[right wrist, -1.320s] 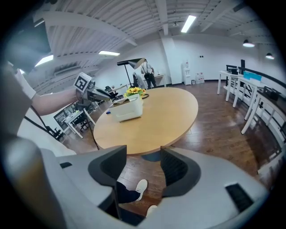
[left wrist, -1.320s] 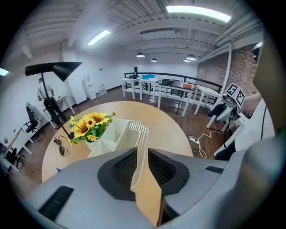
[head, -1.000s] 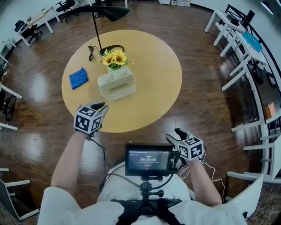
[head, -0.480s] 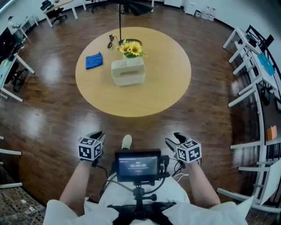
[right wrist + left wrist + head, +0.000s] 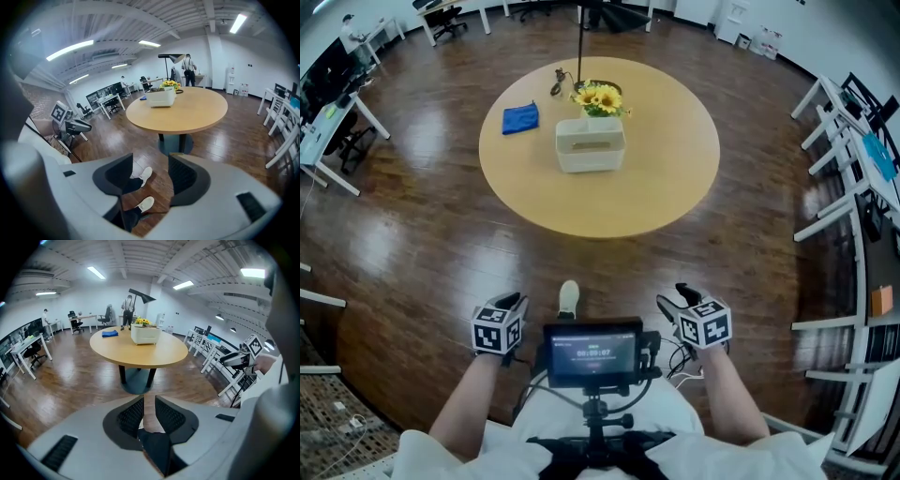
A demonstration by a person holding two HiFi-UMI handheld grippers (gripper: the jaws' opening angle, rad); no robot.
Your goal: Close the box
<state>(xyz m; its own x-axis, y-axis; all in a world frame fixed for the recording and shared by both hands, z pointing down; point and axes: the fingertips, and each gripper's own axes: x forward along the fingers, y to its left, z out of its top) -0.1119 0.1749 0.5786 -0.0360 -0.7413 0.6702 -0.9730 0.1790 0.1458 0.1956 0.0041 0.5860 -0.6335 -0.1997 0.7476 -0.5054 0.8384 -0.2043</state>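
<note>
Wooden round table [image 5: 656, 178] on a dark plank floor [image 5: 422, 234] bears the white box [image 5: 591, 143], seemingly closed, beside sunflowers [image 5: 598, 97], well apart from the left gripper [image 5: 512, 300], jaws narrowly parted, and right gripper [image 5: 680, 294], jaws wide, both empty.

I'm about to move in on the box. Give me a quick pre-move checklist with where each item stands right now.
1. Box within reach: not ok. The box sits on the table, well across the floor from both grippers.
2. Left gripper free: ok. Fingers narrowly apart, nothing between them.
3. Right gripper free: ok. Fingers wide apart, nothing between them.
4. Lid state: cannot tell. The box is too small in every view.
5. Near side of the box unobstructed: ok. The sunflowers stand behind it and the cloth lies apart on its left.
</note>
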